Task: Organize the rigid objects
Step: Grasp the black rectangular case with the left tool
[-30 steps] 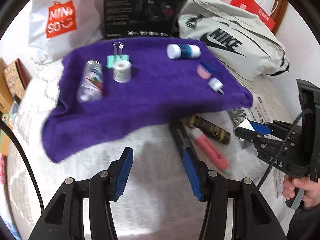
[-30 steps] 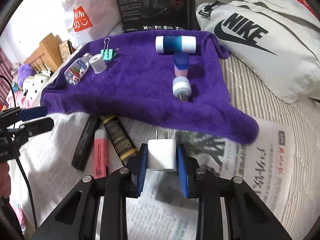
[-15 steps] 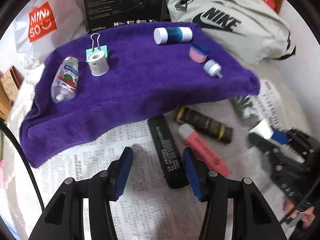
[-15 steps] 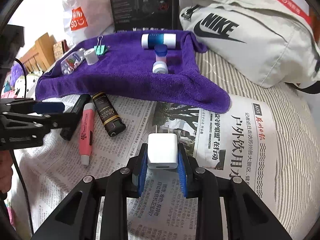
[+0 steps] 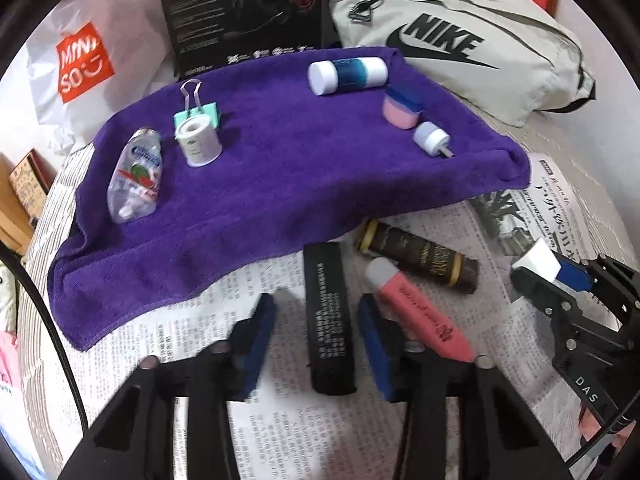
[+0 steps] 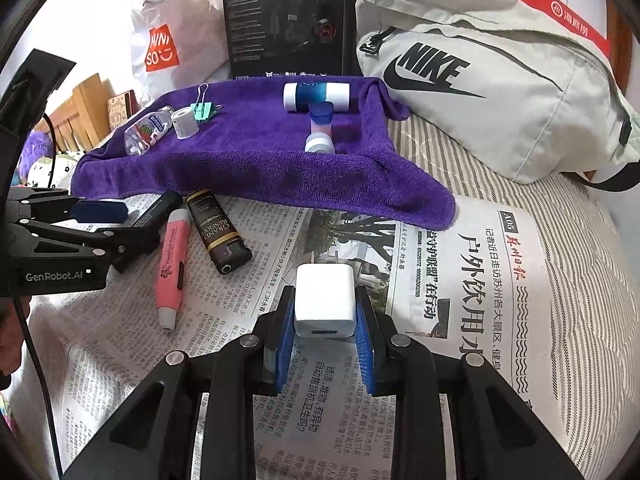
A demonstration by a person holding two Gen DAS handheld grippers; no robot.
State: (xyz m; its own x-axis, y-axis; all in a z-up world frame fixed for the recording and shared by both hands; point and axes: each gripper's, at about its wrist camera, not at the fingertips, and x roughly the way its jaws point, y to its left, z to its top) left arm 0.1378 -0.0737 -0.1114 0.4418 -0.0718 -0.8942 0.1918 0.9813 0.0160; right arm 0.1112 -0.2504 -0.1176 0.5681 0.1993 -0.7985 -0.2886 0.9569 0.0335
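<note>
Both grippers angled steeply down over the newspaper (image 6: pixel 460 280).
Left gripper (image 5: pixel 316 336) just closing astride black bar (image 5: pixel 329 320), pads apart; right gripper (image 6: pixel 325 332) clamps white charger (image 6: pixel 325 300).

NIKE on the grey bag (image 6: pixel 500 92), MINISO on the white bag (image 6: pixel 160 50), HECATE on the black box (image 6: pixel 286 20).

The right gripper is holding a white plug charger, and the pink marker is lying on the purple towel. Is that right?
Not quite. The pink marker lies on the newspaper, in front of the purple towel, not on it; the right wrist view shows this. The rest is right: the right gripper does hold the white plug charger between its jaws.
</note>
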